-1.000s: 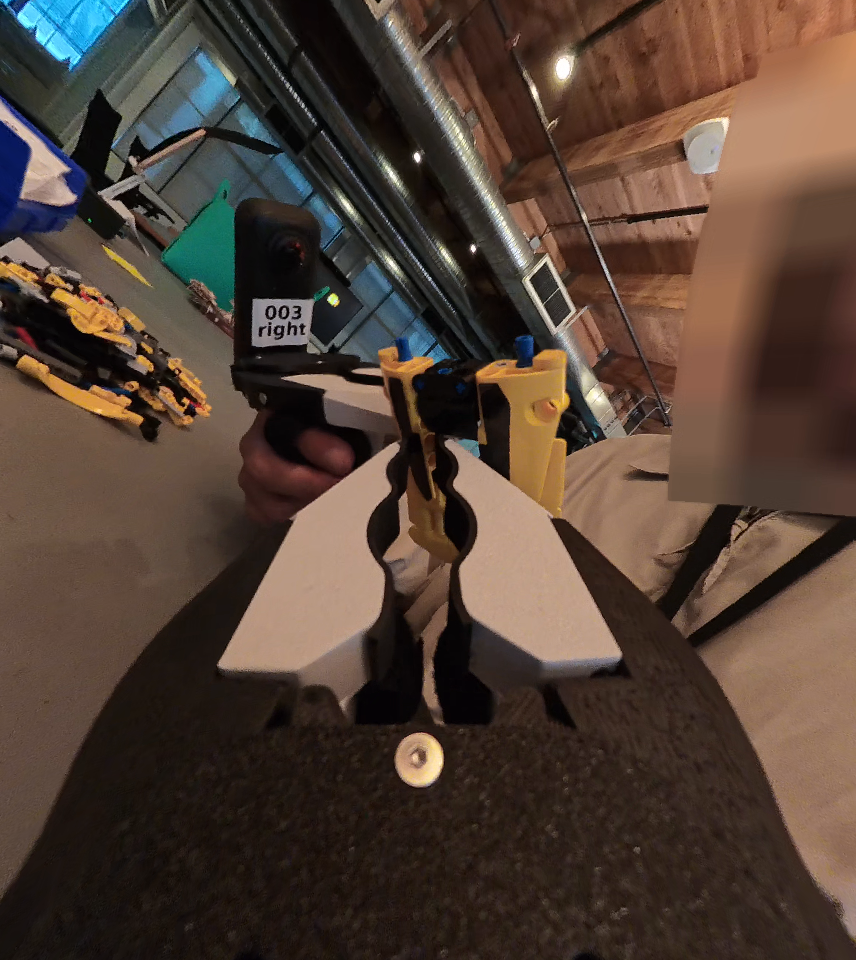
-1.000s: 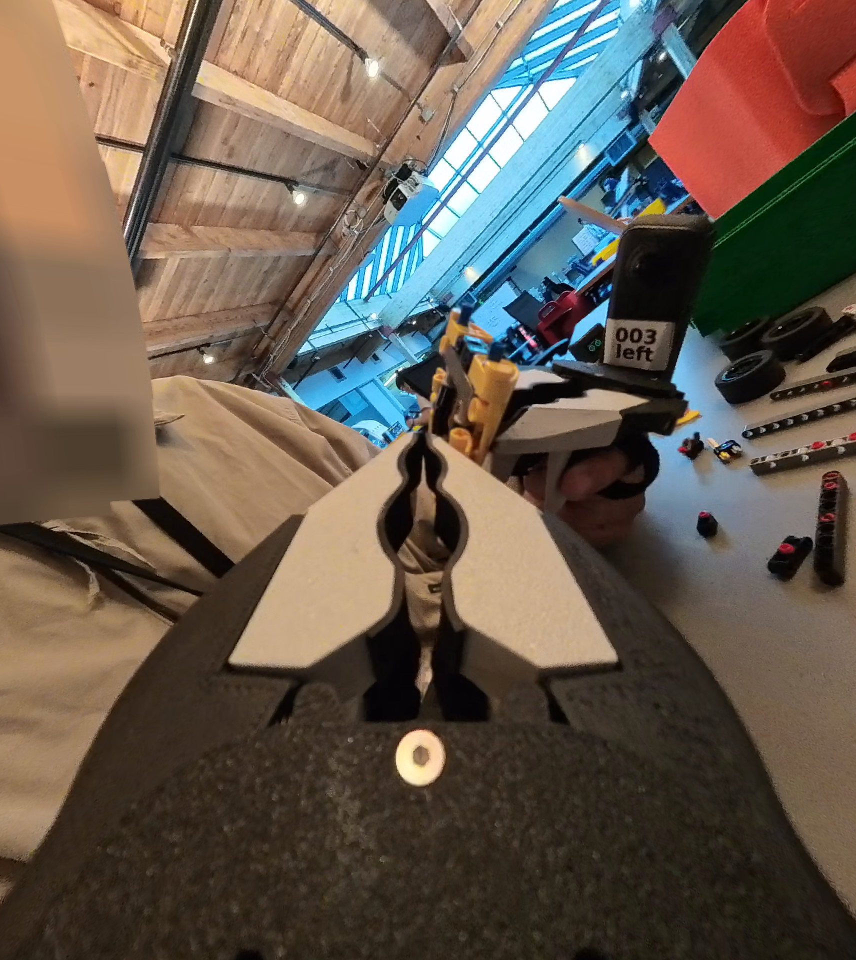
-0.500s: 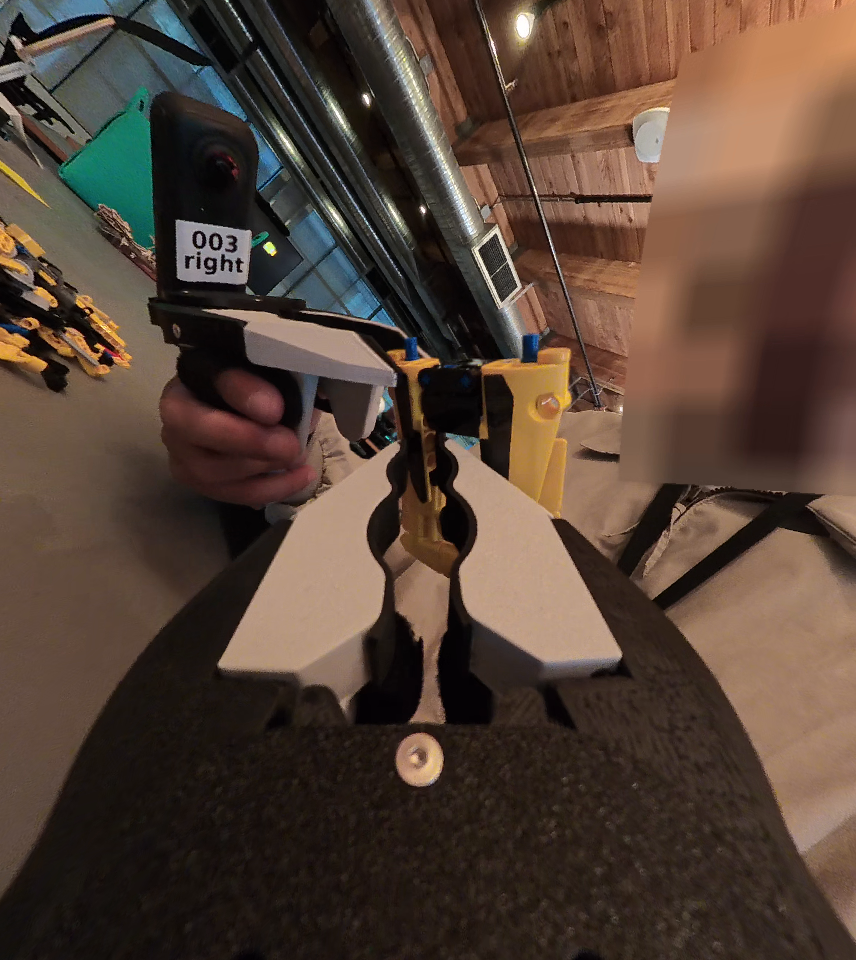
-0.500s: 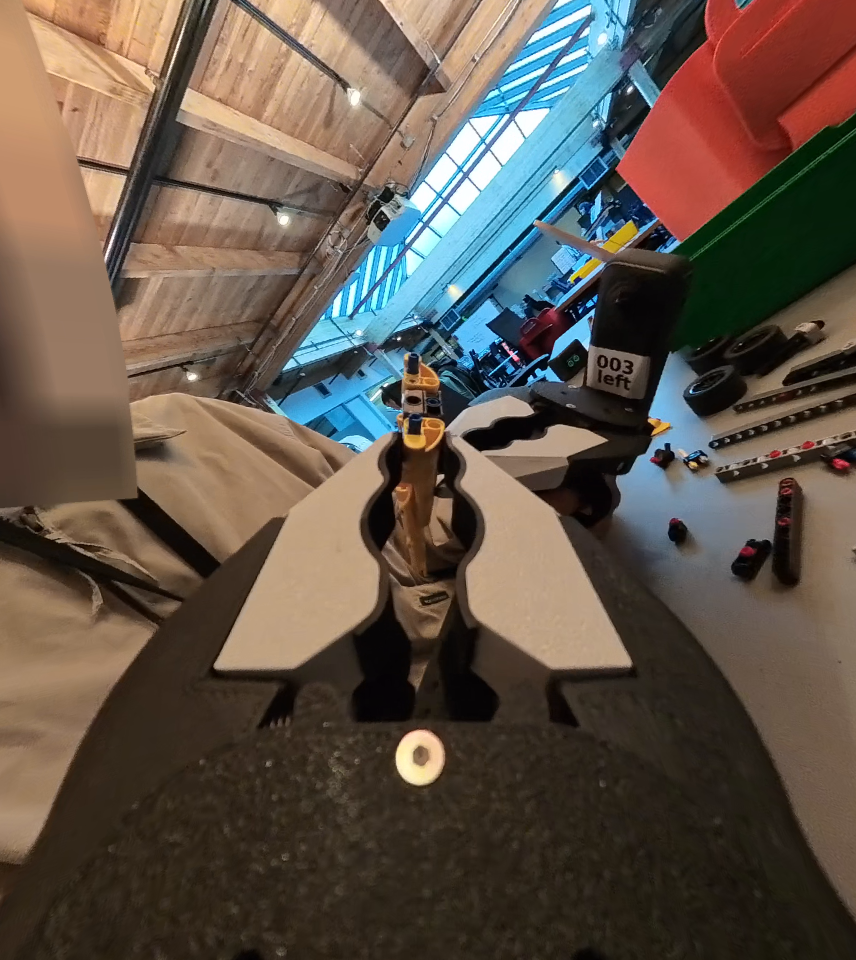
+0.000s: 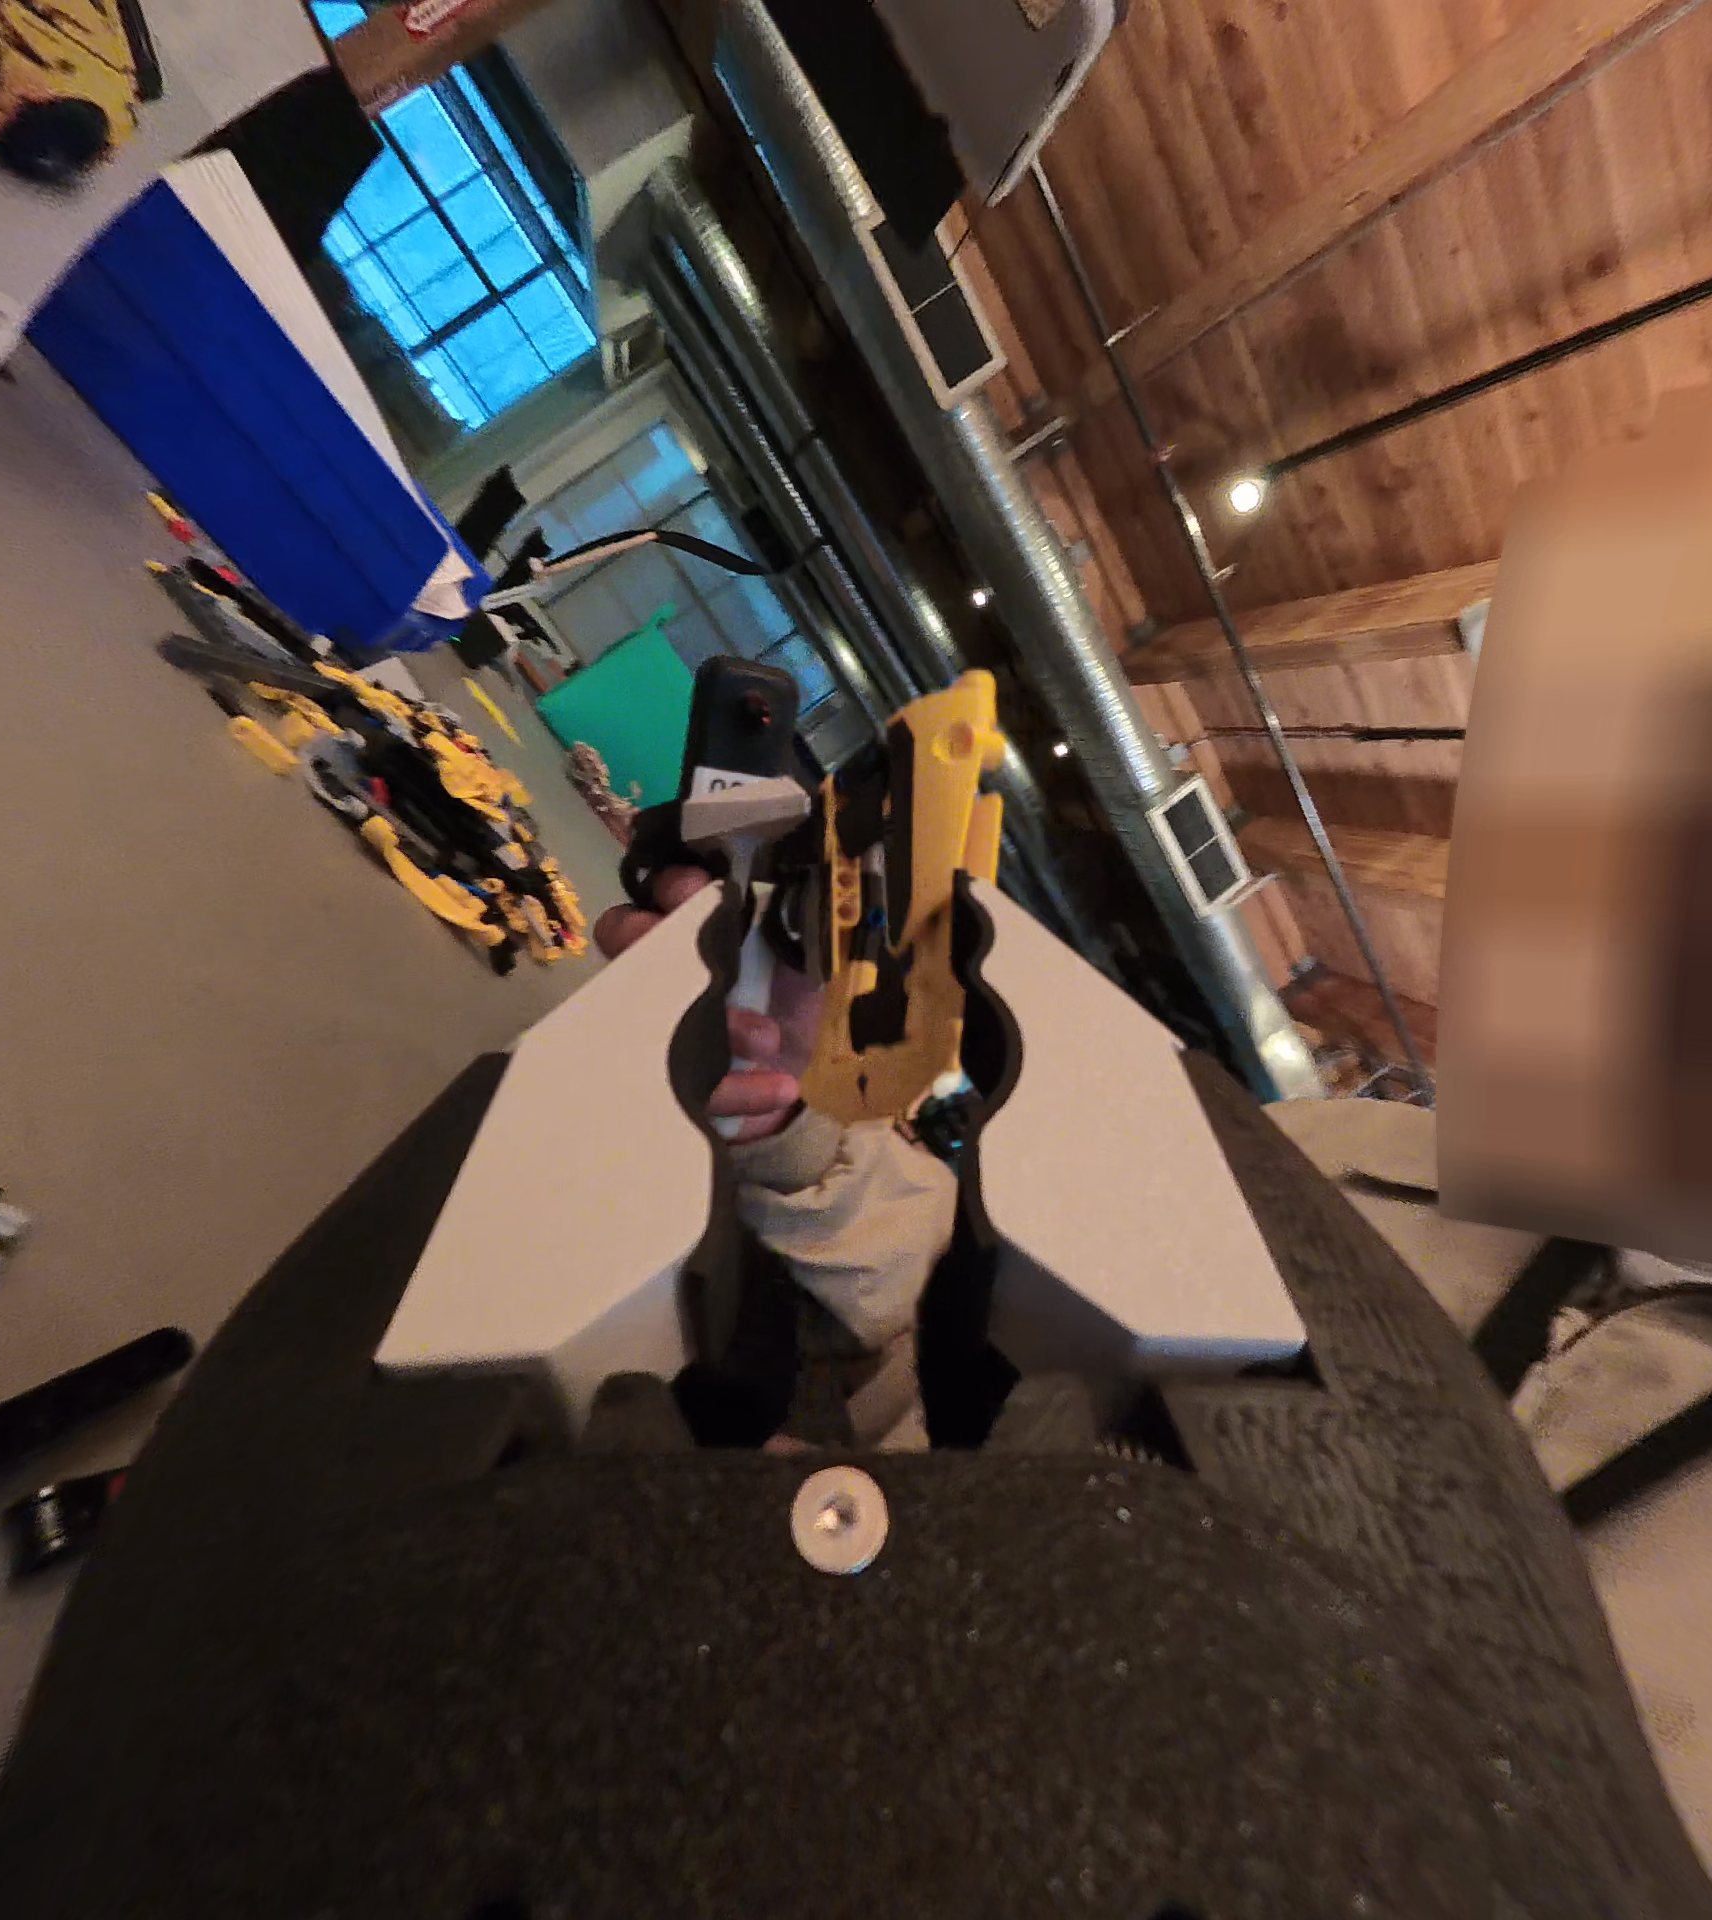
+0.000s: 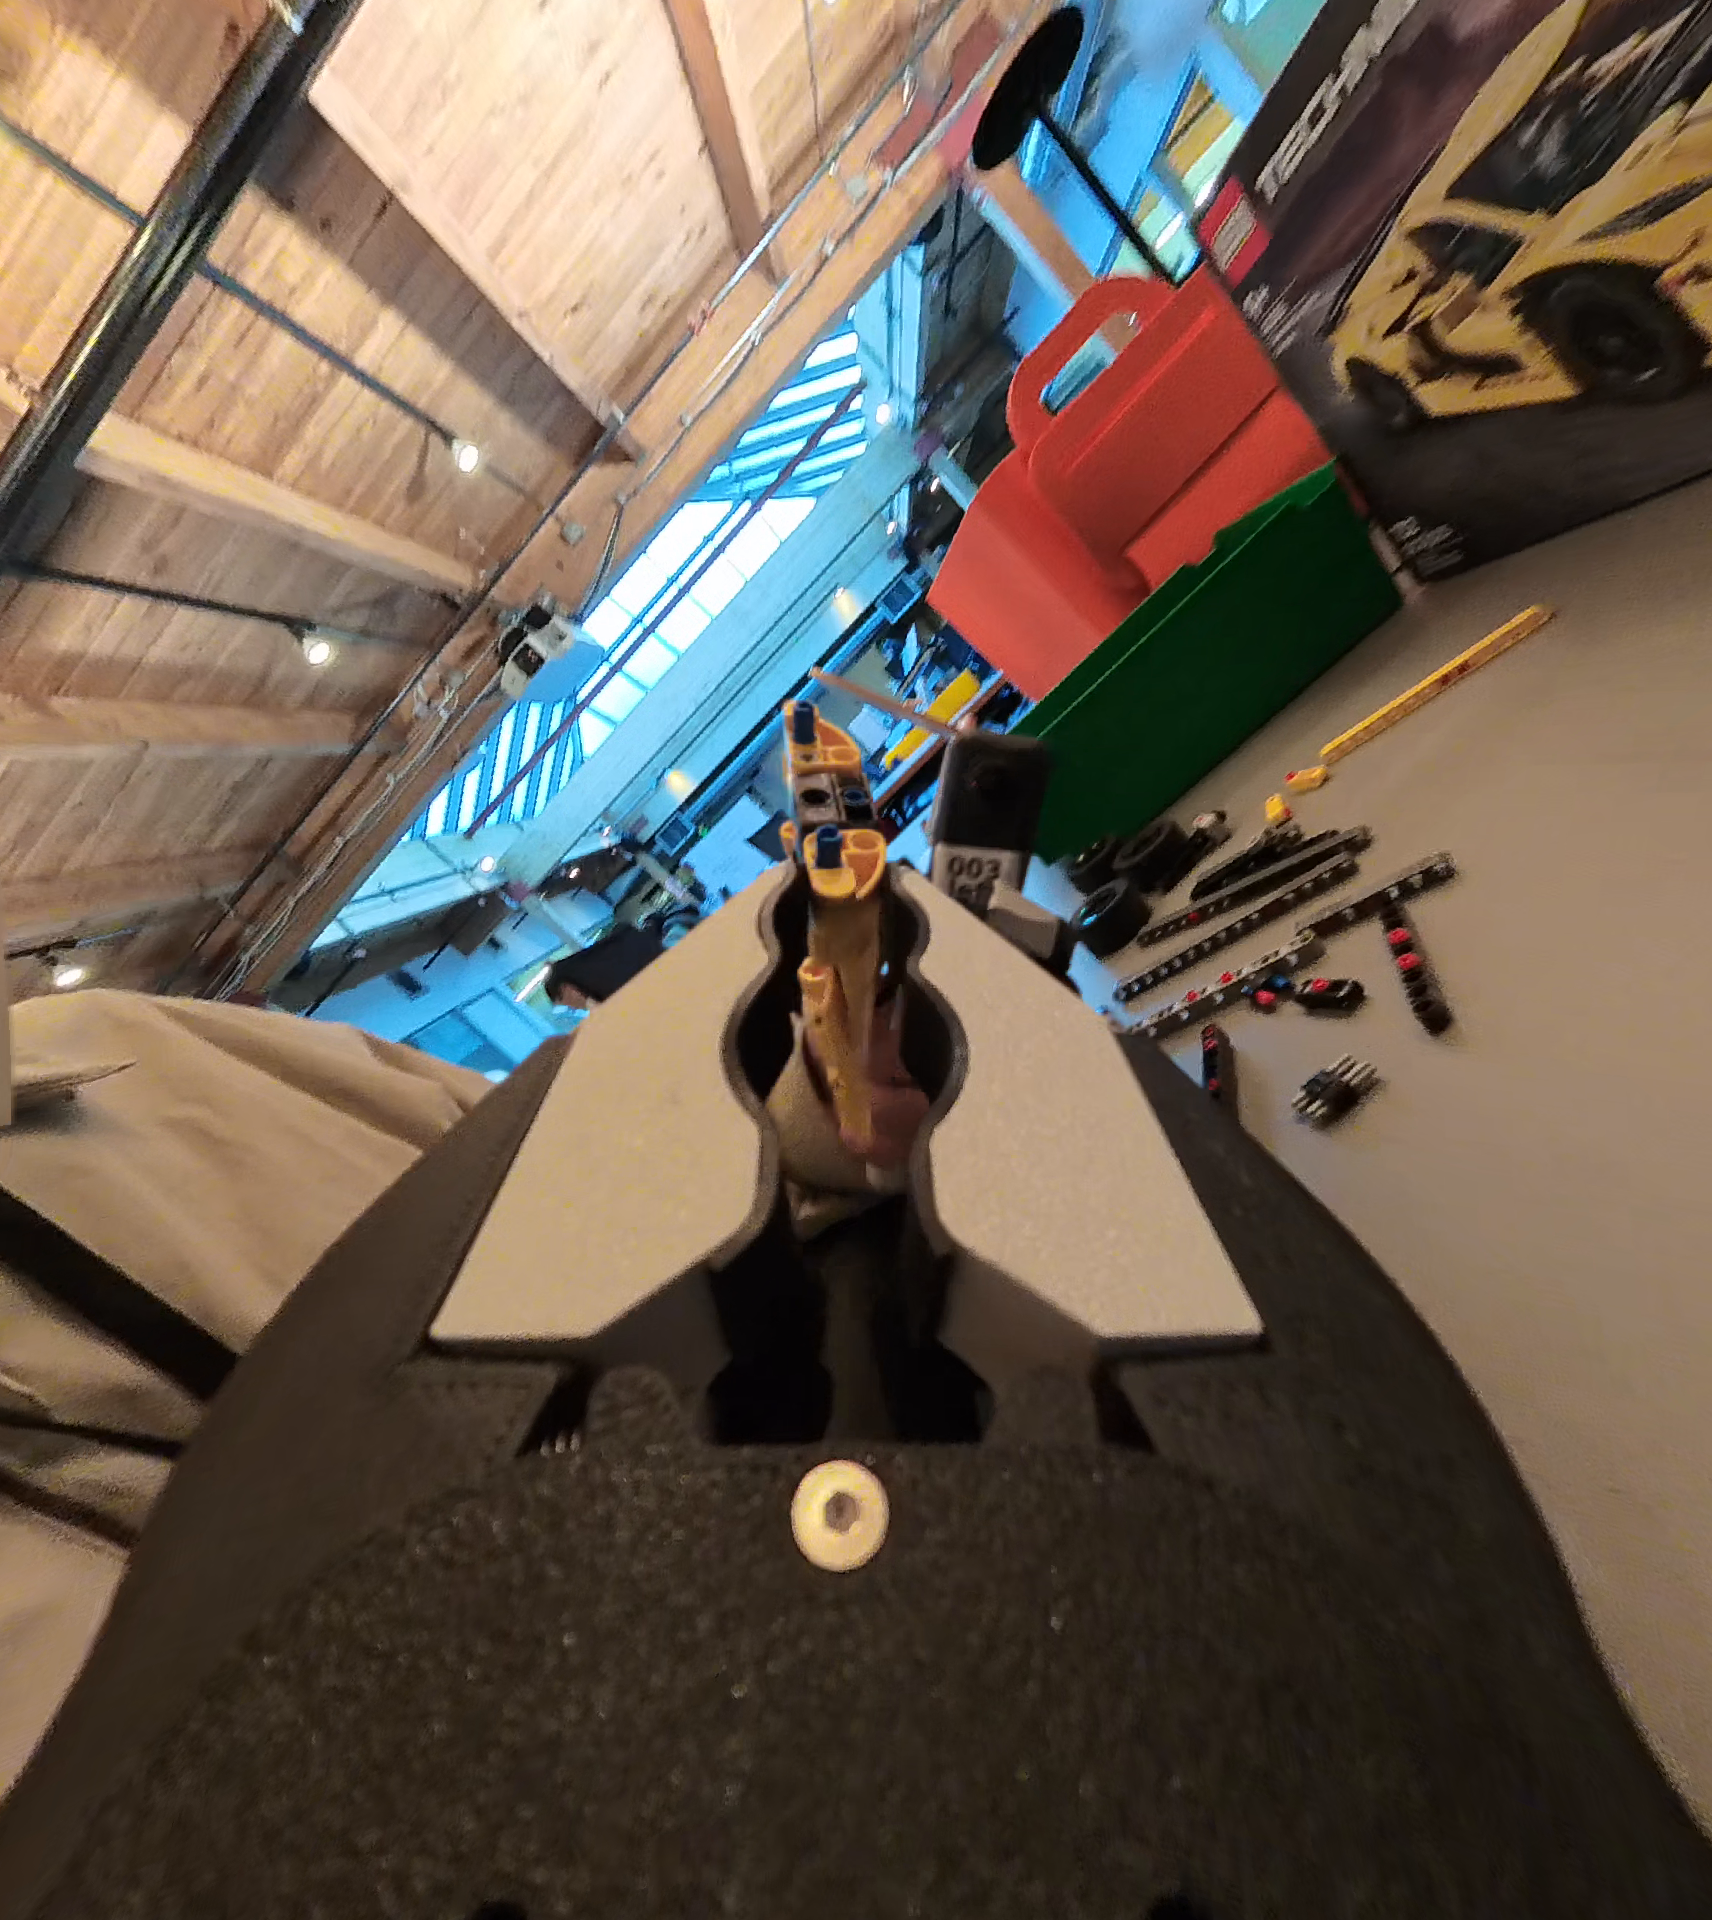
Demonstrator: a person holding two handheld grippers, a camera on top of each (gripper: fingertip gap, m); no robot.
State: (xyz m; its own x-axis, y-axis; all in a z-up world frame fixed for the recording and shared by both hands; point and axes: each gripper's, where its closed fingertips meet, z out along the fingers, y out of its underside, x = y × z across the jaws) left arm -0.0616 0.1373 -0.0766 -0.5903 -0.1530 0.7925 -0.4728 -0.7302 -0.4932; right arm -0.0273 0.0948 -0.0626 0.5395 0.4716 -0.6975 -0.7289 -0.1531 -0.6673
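Left gripper [image 5: 836, 914]: jaws spread wide, nothing clamped; the yellow-and-black brick assembly [image 5: 899, 914] was seen between its fingers. Right gripper [image 6: 847, 894]: jaws narrowed onto the same assembly [image 6: 836, 966], held upright. Black beams [image 6: 1267, 935] and wheels [image 6: 1112, 883] were laid on the grey tabletop [image 6: 1558, 1039], near a green bin [image 6: 1205, 665].

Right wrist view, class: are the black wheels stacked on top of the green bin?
No. The black wheels lie on the grey table beside the foot of the green bin, not on it.
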